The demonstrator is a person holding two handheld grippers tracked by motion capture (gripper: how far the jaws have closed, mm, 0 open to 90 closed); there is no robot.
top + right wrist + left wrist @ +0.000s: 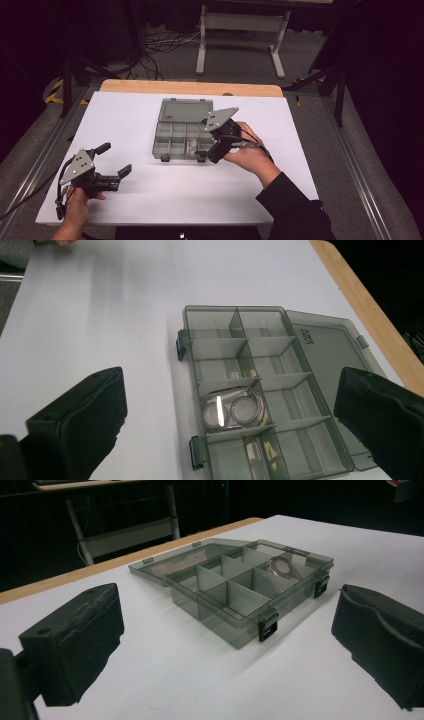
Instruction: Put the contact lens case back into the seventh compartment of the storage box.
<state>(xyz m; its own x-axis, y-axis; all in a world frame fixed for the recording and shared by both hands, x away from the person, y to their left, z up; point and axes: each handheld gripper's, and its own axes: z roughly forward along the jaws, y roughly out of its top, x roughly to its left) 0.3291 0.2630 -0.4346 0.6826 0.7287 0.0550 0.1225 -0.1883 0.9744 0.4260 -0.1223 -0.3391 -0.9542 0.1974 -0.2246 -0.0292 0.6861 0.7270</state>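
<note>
- Smoke-grey translucent plastic makes up the compartment box [182,131], which lies open near the middle of the white counter [150,200], its lid [186,108] folded flat toward the far wooden edge [190,88].
- Dividers split the box into small compartments; two black latches [268,624] hang on its near wall.
- One compartment in the near row holds two round, clear-faced metal rings [232,411] lying side by side; in the right claw view they sit just ahead of the jaws.
- Right claw [212,150] hovers over the box's near right corner, tilted down toward it, held by the person's right hand [250,152]. Its jaws are spread wide, with nothing between them.
- Left claw [114,160] sits well apart from the box, over the near left part of the counter, in the person's left hand [75,205]. Its jaws are likewise spread and grip nothing; they point toward the box.
- Beyond the counter, a light metal table frame [240,30] and loose cables [160,45] rest on the grey floor.
</note>
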